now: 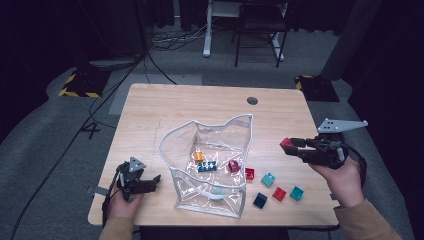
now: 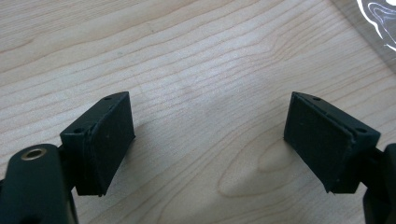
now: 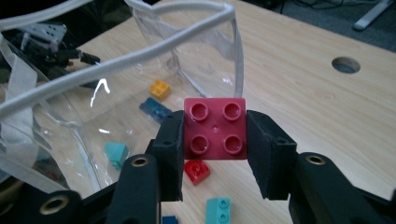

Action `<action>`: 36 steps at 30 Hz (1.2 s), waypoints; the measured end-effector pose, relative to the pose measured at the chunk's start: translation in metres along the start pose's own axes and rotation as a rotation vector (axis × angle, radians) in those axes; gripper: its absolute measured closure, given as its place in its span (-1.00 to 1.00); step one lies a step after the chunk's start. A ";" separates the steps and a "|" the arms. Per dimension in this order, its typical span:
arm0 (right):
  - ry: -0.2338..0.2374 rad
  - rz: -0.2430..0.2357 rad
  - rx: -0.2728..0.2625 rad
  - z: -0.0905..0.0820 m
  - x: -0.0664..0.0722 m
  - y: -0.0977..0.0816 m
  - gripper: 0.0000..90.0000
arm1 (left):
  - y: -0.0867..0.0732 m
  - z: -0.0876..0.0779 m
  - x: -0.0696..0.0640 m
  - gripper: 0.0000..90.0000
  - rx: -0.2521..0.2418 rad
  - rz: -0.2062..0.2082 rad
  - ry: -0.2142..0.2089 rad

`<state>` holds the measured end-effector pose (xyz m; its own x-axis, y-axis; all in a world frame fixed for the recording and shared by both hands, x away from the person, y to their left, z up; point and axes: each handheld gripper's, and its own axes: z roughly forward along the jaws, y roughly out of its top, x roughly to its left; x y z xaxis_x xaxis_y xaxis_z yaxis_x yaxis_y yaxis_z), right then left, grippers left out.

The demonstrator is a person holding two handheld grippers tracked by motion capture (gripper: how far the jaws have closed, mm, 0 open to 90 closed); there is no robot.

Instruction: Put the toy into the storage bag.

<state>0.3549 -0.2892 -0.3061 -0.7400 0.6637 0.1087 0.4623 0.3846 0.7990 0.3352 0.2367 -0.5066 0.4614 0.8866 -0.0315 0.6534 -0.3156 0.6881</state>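
On the pale wooden counter (image 1: 150,107), with its round cable hole (image 1: 252,100) near the far edge, stands a clear plastic pouch with a white rim (image 1: 210,150), open at the top. Grey carpet surrounds the counter; black cables trail across it at far left, a yellow-and-black striped floor plate (image 1: 80,86) sits at far left, and the white legs of another desk (image 1: 207,30) stand beyond. No brand or readable writing shows anywhere.

Right of the pouch and above the counter, the right tool (image 1: 292,145) is clenched on a dark red square four-stud brick (image 3: 215,128), one pad against each side, studs facing its camera. The left tool (image 2: 210,135) rests at the near left corner, its jaws spread wide with bare wood between them.

Inside the pouch lie an orange brick (image 1: 199,156), a blue brick (image 1: 206,166), a maroon brick (image 1: 233,165) and a pale teal piece (image 1: 217,190). Loose on the counter to its right lie a red brick (image 1: 249,173), two teal bricks (image 1: 268,179), a second red brick (image 1: 279,194) and a dark blue brick (image 1: 260,200).

The high view gives the room and both hands; the right gripper view gives the brick's studs and the grip up close; the left gripper view gives wood grain and a corner of the pouch at top right.
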 end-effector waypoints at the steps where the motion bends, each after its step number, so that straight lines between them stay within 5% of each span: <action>1: 0.001 -0.004 -0.017 -0.001 0.001 0.002 0.31 | 0.000 0.000 0.000 -0.64 0.000 0.000 0.000; 13: 0.036 -0.054 -0.110 -0.003 0.018 0.029 0.32 | 0.000 0.000 0.000 -0.64 0.000 0.000 0.000; 36: 0.122 -0.131 -0.067 0.045 0.046 0.082 0.32 | 0.000 0.000 0.000 -0.64 0.000 0.000 0.000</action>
<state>0.3803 -0.1986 -0.2622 -0.8475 0.5264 0.0689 0.3274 0.4161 0.8483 0.3352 0.2368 -0.5066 0.4612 0.8867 -0.0311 0.6531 -0.3156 0.6883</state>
